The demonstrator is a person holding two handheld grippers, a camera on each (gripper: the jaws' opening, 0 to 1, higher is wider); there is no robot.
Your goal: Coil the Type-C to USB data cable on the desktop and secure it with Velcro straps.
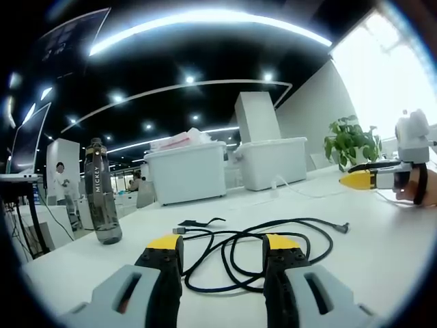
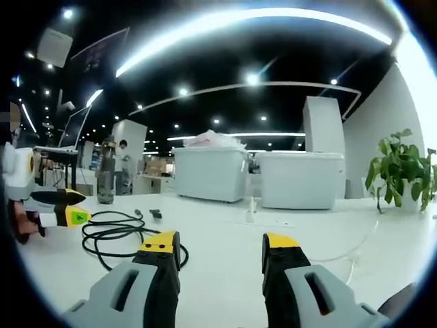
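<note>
A black data cable [image 1: 273, 247] lies in loose loops on the white desk [image 1: 382, 260], just beyond my left gripper [image 1: 222, 247], which stands open with nothing between its yellow-tipped jaws. One plug [image 1: 179, 231] rests near the left jaw and the other plug [image 1: 345, 227] points right. A short black Velcro strap [image 1: 199, 222] lies behind the loops. My right gripper [image 2: 220, 247] is open and empty over bare desk. From there the cable [image 2: 113, 231] and the strap [image 2: 155, 213] sit to its left, with the left gripper [image 2: 68, 207] beside them.
A dark water bottle [image 1: 102, 195] stands at the desk's left. Two white lidded bins [image 1: 186, 171] [image 1: 273, 162] line the back. A potted plant [image 1: 351, 140] is at the far right. A thin white cable [image 2: 355, 249] trails over the desk.
</note>
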